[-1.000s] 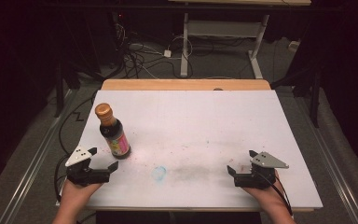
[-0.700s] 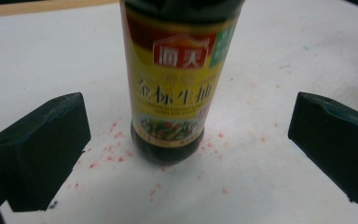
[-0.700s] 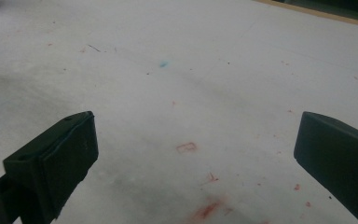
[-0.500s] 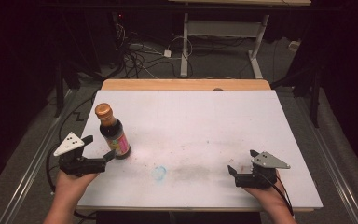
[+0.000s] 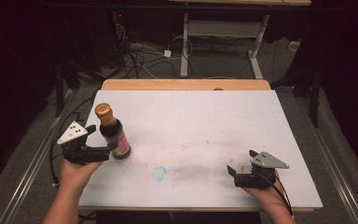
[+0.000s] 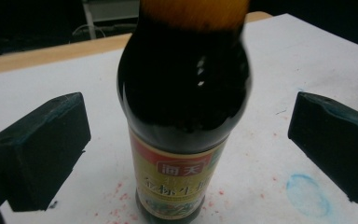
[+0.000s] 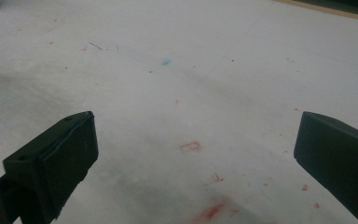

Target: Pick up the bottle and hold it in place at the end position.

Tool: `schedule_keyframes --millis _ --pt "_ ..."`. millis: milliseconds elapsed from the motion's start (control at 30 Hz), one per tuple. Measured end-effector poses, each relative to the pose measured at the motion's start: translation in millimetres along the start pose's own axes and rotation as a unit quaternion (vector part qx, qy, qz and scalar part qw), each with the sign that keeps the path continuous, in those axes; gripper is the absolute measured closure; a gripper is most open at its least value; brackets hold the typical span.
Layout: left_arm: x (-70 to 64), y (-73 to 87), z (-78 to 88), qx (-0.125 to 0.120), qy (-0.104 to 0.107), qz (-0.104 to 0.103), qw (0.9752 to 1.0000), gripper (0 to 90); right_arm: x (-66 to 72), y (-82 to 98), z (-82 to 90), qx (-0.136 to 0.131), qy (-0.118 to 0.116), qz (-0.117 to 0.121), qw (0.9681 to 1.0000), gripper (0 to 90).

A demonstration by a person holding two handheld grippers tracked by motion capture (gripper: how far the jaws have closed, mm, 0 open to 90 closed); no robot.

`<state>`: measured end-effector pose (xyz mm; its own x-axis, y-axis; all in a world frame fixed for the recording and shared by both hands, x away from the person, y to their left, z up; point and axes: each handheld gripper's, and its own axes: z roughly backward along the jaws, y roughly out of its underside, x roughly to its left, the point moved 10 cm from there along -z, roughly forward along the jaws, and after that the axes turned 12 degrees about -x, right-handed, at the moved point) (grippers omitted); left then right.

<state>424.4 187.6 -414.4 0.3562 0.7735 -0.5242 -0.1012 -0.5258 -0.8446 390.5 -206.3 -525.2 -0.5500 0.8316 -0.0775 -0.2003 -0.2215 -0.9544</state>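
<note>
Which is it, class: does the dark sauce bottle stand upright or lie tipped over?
Upright. The sauce bottle stands on its base on the white table, cap uppermost, between the open left tongs, which are not touching it.

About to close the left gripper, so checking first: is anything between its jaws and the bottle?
Nothing visible. In the left gripper view the bottle stands upright between the left gripper's open jaws, with only bare table showing in the gap on each side.
</note>
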Motion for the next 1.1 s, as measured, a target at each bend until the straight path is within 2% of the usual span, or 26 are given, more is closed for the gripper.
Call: schedule_keyframes --millis 167,333,500,567,633,733,933,1100 --pt "10.4 15.0 -7.5 0.012 -0.007 -0.003 0.9999 0.0 -0.2 1.0 0.1 0.002 0.001 -0.001 1.0 0.4" --pt "14.0 23.9 -14.9 0.016 -0.004 -0.003 0.9999 0.5 -0.5 0.4 0.2 0.001 0.002 -0.002 1.0 0.4" --pt "15.6 34.7 -21.4 0.022 -0.007 -0.013 0.9996 7.5 -0.8 0.4 -0.1 0.001 0.002 -0.003 1.0 0.4" --pt "15.8 36.5 -23.2 0.017 -0.007 -0.022 0.9996 15.5 -0.7 0.8 0.0 0.004 -0.001 -0.004 1.0 0.4" --pt "16.8 37.9 -24.9 0.014 -0.011 -0.023 0.9996 16.7 -0.5 1.3 0.1 0.006 0.0 -0.005 1.0 0.5" --pt "18.0 37.4 -23.4 -0.001 -0.012 -0.028 0.9995 27.4 -1.7 0.9 0.2 0.004 0.004 -0.007 1.0 0.5" --pt "17.5 38.1 -23.2 -0.008 -0.013 -0.037 0.9992 28.9 -3.4 1.4 1.9 0.006 0.006 -0.007 0.9999 0.4" --pt "17.3 37.8 -22.2 -0.003 -0.009 -0.036 0.9993 29.2 -3.3 1.1 1.8 0.008 0.004 -0.008 0.9999 0.5"
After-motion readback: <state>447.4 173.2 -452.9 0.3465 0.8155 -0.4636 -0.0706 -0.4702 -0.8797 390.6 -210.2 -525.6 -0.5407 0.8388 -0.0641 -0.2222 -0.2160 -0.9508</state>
